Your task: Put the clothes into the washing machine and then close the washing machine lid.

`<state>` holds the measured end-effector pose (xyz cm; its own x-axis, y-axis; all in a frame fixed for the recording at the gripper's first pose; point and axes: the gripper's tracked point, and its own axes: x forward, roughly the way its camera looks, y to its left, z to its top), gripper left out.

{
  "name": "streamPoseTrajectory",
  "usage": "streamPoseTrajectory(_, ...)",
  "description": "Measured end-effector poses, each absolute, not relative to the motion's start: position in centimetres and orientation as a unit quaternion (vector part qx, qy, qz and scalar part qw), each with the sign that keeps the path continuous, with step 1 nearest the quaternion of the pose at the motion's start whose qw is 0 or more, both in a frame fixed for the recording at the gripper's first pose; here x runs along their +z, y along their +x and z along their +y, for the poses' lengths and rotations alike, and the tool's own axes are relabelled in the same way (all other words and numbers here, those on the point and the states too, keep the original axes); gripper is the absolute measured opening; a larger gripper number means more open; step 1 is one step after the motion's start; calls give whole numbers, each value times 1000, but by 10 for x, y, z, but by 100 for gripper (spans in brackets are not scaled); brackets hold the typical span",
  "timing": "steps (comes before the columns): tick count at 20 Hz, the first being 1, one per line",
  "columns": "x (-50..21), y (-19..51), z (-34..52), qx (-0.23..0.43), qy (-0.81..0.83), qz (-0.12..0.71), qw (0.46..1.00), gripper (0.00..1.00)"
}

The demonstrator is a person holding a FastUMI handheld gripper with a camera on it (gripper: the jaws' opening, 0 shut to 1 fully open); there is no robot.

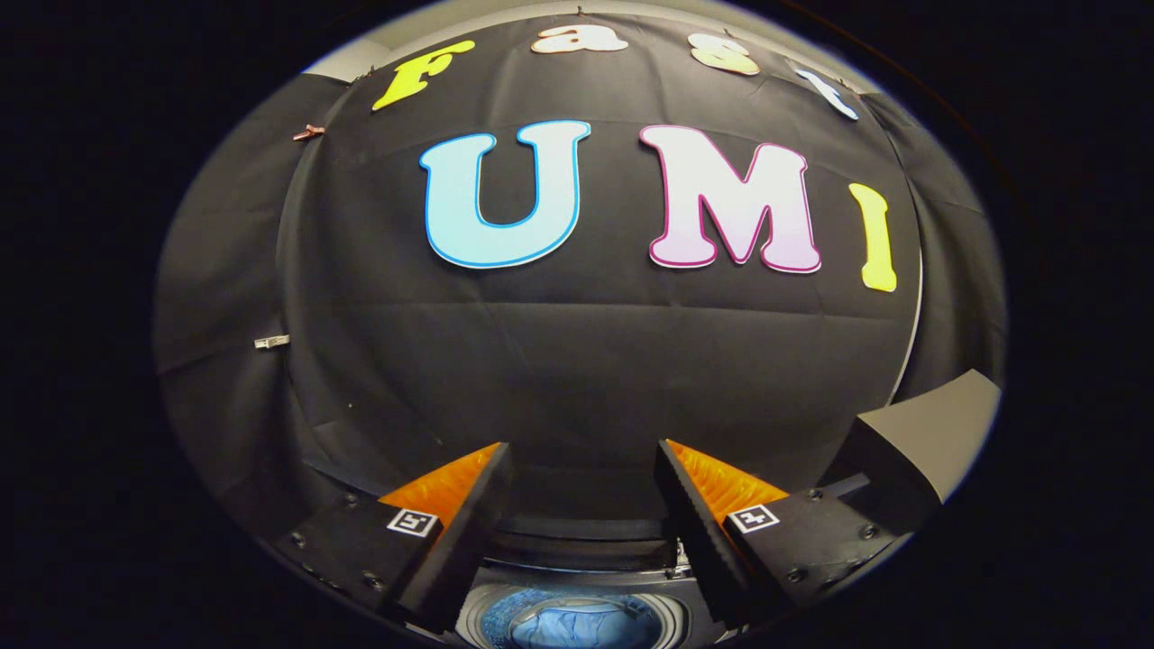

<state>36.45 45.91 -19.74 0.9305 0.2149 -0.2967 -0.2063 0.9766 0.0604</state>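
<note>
The tool (581,478) is held high and level, its two fingers spread wide apart with nothing between them. It points mostly at the booth's black cloth wall (577,361), which hangs straight ahead beyond the fingertips. One finger (469,532) sits to the left and the other to the right, each carrying a small square marker on its base

Below and between the fingers lies the round opening of the washing machine (577,622), seen from above. Inside the drum rests a bundle of pale blue clothes (577,626), so the laundry appears to be in place already. The empty, wide tool fits that reading: it seems to have no cloth left to carry, and the step in hand is probably the lid

A dark curved band (586,545) crosses just beyond the opening, between the fingers. It may be the raised lid or the machine's back rim; which one cannot be told. If it is the lid, the tool is well placed to reach forward and push it down

To the right, beside the right finger, a grey angular box or panel (929,442) juts up near the wall. It stands apart from the drum and does not block the opening. A few small clips pin the cloth at the left
</note>
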Motion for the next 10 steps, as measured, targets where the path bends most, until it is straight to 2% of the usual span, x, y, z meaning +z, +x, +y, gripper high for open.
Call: streamPoseTrajectory(10,-207,324,453,95,13,154,983,100)
